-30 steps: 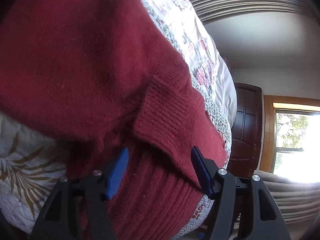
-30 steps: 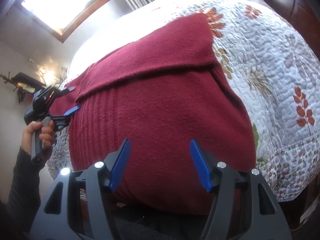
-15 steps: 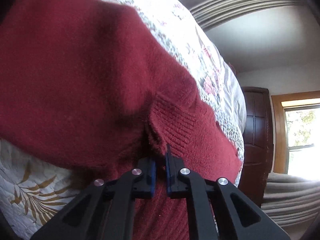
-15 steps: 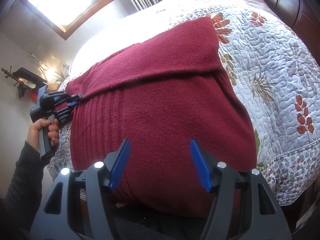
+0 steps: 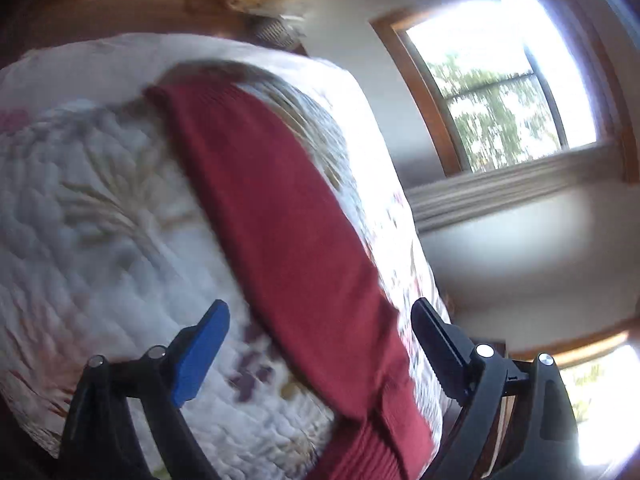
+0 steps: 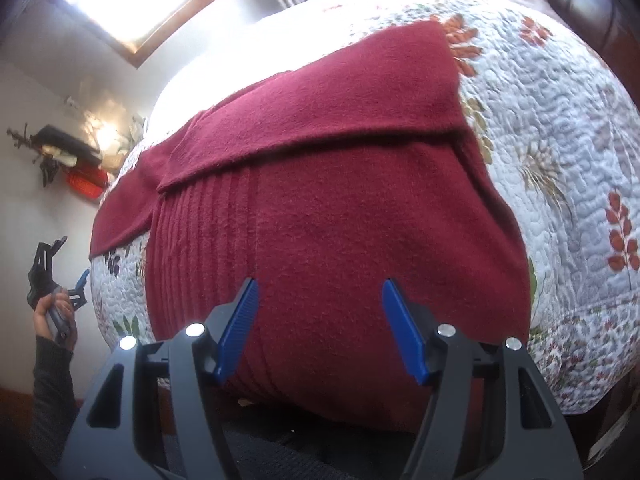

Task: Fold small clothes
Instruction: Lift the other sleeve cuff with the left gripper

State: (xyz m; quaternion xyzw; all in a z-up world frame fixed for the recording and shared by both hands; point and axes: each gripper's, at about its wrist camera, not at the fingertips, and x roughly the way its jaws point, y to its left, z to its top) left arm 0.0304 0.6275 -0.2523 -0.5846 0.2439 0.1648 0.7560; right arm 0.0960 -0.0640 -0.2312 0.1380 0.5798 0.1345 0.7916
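My left gripper [image 5: 320,344] is spread wide, its blue-padded fingers [image 5: 200,354] well apart and holding nothing. My right gripper [image 6: 320,328] is likewise splayed, gripping nothing. Seen from the right wrist, my left hand [image 6: 54,316], in a dark sleeve [image 6: 50,384], clasps the left gripper's handle.

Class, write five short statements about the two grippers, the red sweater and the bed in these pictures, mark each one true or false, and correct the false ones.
1. The left gripper is clamped on the sleeve. False: its jaws stand open, holding nothing.
2. The right gripper is open above the red sweater. True.
3. The sweater lies on a bare wooden table. False: it lies on a floral quilt.
4. One sleeve stretches out sideways across the quilt. True.
5. The sweater is blue. False: it is dark red.
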